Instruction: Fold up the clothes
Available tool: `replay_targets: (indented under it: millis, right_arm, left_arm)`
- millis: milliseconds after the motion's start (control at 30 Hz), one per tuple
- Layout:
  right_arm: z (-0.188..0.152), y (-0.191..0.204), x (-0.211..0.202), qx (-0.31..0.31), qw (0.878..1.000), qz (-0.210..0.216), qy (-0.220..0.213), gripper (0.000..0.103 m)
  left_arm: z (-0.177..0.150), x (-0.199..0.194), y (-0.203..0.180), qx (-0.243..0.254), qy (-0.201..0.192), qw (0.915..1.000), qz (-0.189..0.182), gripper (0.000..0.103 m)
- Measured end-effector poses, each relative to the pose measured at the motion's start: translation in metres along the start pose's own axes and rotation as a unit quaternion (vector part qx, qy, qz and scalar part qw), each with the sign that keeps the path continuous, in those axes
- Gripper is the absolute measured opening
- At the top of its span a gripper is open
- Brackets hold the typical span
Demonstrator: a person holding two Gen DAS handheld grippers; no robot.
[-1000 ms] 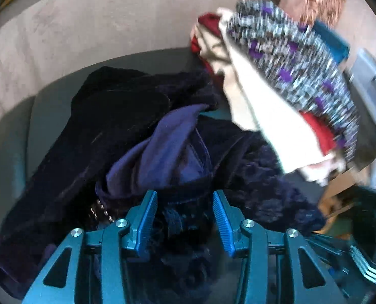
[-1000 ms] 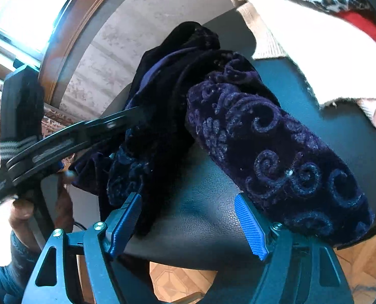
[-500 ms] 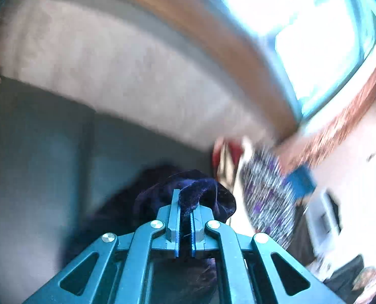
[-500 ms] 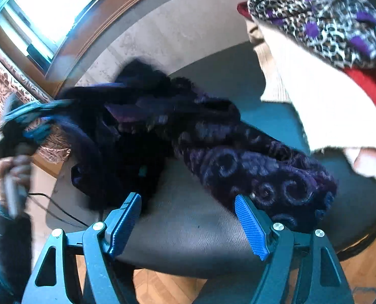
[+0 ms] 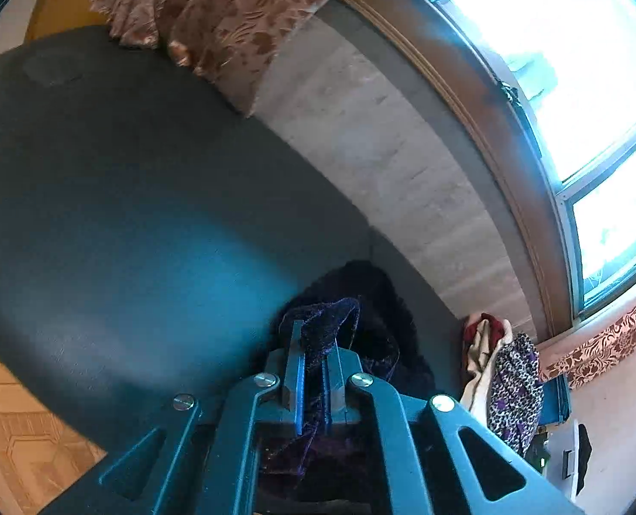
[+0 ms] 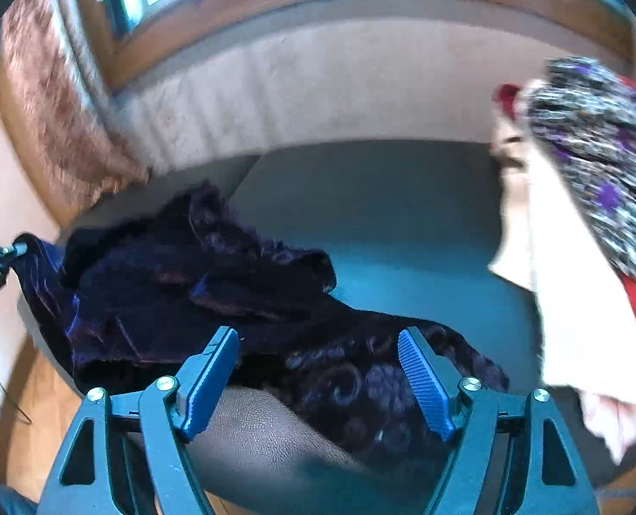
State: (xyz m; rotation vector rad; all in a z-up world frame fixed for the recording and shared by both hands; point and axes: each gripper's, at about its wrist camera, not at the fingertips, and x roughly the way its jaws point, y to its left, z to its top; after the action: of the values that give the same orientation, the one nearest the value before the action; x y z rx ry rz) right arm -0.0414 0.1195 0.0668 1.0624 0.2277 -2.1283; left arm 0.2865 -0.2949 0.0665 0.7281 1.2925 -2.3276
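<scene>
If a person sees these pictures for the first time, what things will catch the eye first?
The dark purple velvet garment sprawls over the grey seat. The left gripper is shut on a fold of it, while the right gripper hangs open above its patterned end. A pile of clothes, topped by leopard print, sits at the right.

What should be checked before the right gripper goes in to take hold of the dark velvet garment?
1. Left gripper shut on the dark velvet garment: ok, cloth is pinched between its pads.
2. Right gripper open and holding nothing: ok.
3. Garment free of the pile of other clothes: ok, bare seat shows between them.
4. Garment spread flat: not ok, it lies bunched and creased.
5. A clear edge or corner for the right gripper: cannot tell, the patterned end below it is blurred.
</scene>
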Motion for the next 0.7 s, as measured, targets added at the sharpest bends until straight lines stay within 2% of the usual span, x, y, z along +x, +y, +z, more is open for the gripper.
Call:
replay_targets:
  millis: [67, 133, 233, 267, 300, 333, 400, 533, 700]
  right_arm:
    - [0.002, 0.005, 0.020, -0.006, 1.000, 0.010, 0.023, 0.078]
    - [-0.002, 0.008, 0.046, -0.007, 0.998, 0.003, 0.059, 0.078]
    - [-0.016, 0.020, 0.060, -0.036, 0.998, -0.011, 0.059, 0.080]
    - [-0.020, 0.027, 0.059, -0.059, 0.996, -0.022, 0.058, 0.077]
    - [-0.021, 0.030, 0.058, -0.068, 0.996, -0.020, 0.057, 0.062]
    - [-0.021, 0.033, 0.053, -0.074, 0.996, 0.000, 0.057, 0.042]
    - [-0.021, 0.039, 0.043, -0.084, 0.994, 0.031, 0.058, 0.028]
    - [-0.010, 0.041, 0.013, -0.064, 0.993, 0.095, 0.032, 0.024]
    - [0.014, 0.034, 0.003, 0.002, 0.984, 0.179, 0.009, 0.023]
  left_arm:
    - [-0.009, -0.004, 0.005, -0.010, 0.001, 0.9994, -0.033, 0.004]
    - [-0.016, -0.015, 0.004, -0.012, 0.004, 0.9965, -0.083, 0.004]
    - [-0.024, -0.043, -0.002, 0.002, -0.013, 0.9889, -0.148, 0.004]
    - [-0.026, -0.054, -0.005, 0.007, -0.023, 0.9851, -0.170, 0.004]
    - [-0.028, -0.065, -0.011, 0.015, -0.034, 0.9819, -0.186, 0.004]
    - [-0.029, -0.076, -0.017, 0.024, -0.044, 0.9783, -0.201, 0.004]
    - [-0.032, -0.097, -0.030, 0.042, -0.065, 0.9698, -0.231, 0.004]
    - [-0.021, -0.136, -0.077, 0.089, -0.102, 0.9501, -0.281, 0.004]
    - [0.021, -0.139, -0.164, 0.131, -0.123, 0.9399, -0.290, 0.004]
